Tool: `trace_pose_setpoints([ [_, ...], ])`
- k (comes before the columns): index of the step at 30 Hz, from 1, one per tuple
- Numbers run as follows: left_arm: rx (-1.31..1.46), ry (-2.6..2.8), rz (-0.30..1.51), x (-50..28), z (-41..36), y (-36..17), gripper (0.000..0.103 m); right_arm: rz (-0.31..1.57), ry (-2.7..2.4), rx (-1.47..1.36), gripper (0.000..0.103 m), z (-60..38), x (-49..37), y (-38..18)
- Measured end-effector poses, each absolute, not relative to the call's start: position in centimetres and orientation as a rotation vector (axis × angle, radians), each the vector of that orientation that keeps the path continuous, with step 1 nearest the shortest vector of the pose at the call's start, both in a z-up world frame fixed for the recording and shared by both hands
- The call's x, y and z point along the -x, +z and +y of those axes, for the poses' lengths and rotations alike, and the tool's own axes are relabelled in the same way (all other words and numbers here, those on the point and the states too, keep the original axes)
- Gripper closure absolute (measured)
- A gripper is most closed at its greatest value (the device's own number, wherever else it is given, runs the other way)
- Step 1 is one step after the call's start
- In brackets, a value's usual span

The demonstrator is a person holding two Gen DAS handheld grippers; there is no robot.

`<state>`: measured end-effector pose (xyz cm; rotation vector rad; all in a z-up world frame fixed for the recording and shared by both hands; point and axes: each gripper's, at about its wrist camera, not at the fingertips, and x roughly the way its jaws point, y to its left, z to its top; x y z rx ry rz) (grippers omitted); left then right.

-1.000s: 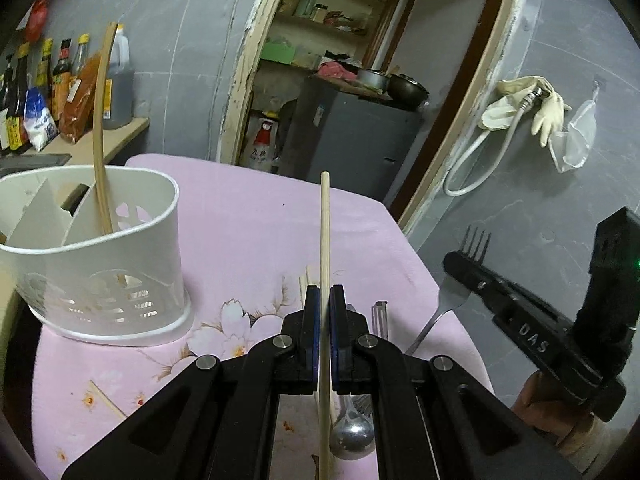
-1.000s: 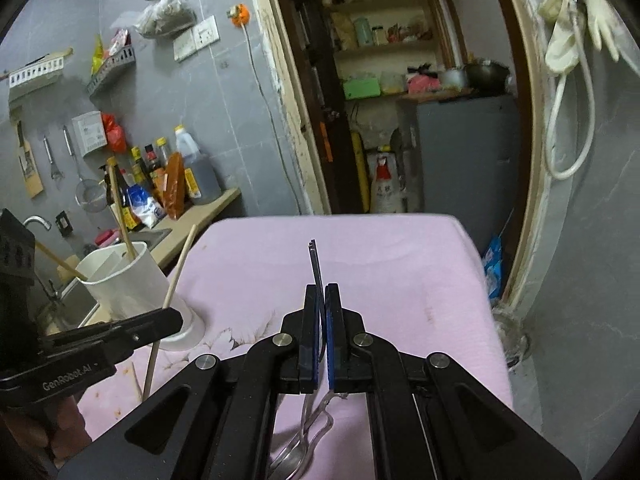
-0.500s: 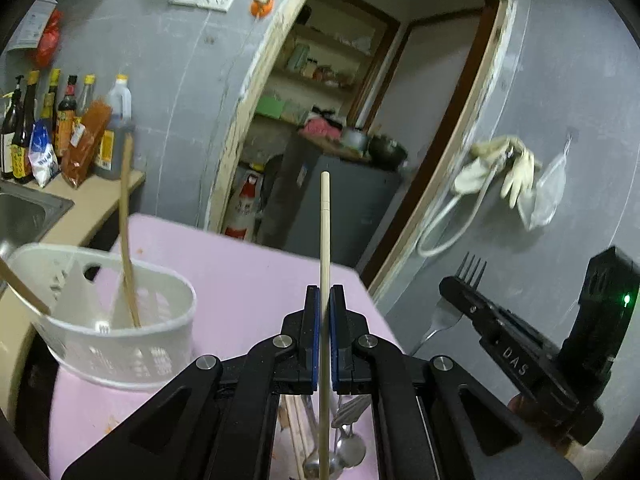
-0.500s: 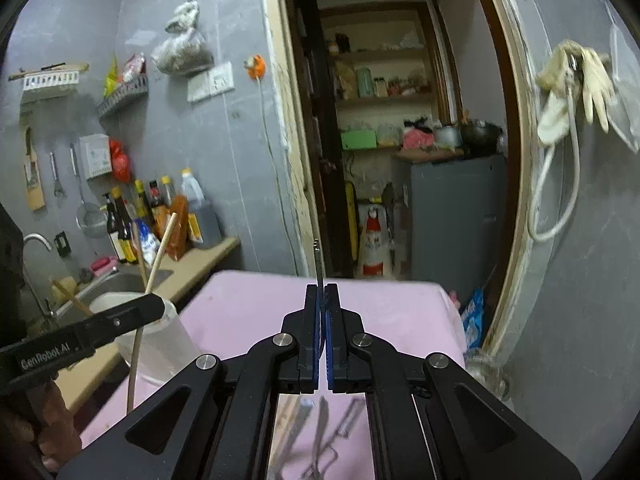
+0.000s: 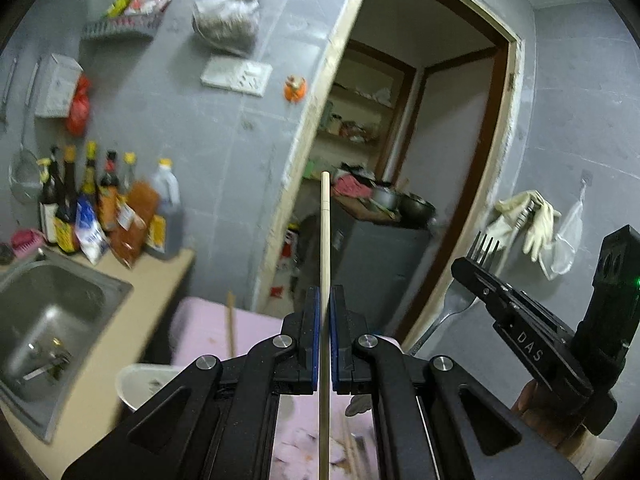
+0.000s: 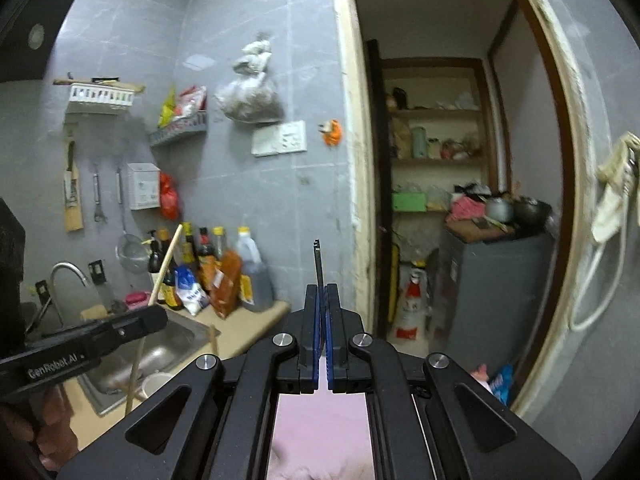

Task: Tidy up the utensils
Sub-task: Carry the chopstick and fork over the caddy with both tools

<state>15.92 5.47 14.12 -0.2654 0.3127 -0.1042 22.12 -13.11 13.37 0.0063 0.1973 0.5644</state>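
My left gripper (image 5: 325, 300) is shut on a wooden chopstick (image 5: 325, 240) that stands upright, raised high above the pink table (image 5: 208, 324). My right gripper (image 6: 322, 300) is shut on a metal fork (image 6: 318, 264), seen edge-on; its tines (image 5: 486, 246) show in the left wrist view. The white utensil holder (image 5: 136, 384) sits low at the left with another chopstick (image 5: 231, 328) in it. The left gripper also shows in the right wrist view (image 6: 120, 330), its chopstick (image 6: 154, 304) slanting.
A steel sink (image 5: 48, 320) and a counter with sauce bottles (image 5: 104, 208) lie left of the table. A doorway with shelves and a grey cabinet (image 5: 384, 264) is straight ahead. Spoons and chopsticks (image 5: 352, 444) lie on the tablecloth below the left gripper.
Both grippers have risen and tilted upward with their utensils. The table and the utensil holder have dropped to the bottom of both views.
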Motion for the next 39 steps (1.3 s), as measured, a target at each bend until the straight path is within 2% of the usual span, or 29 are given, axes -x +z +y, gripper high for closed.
trace_pose_setpoints([
  [9,0.359,-0.014,0.228,-16.1,14.4,15.8,0.101,0.167,0.603,0.037,0.103,-8.3,-23.4,13.4],
  [18,0.454,0.109,0.174,-17.0,20.5,11.9,0.101,0.199,0.575,0.096,0.103,-5.7,-24.1,9.8],
  [24,0.5,0.204,0.174,-18.4,20.6,8.2,0.101,0.186,0.534,0.155,0.103,-4.2,-23.6,6.5],
  [31,0.432,0.269,0.194,-19.0,19.1,5.0,0.101,0.198,0.539,0.184,0.102,-3.5,-23.3,3.8],
  [39,0.415,0.262,0.188,-18.1,18.4,3.7,0.101,0.284,0.604,0.109,0.099,-4.3,-24.1,2.3],
])
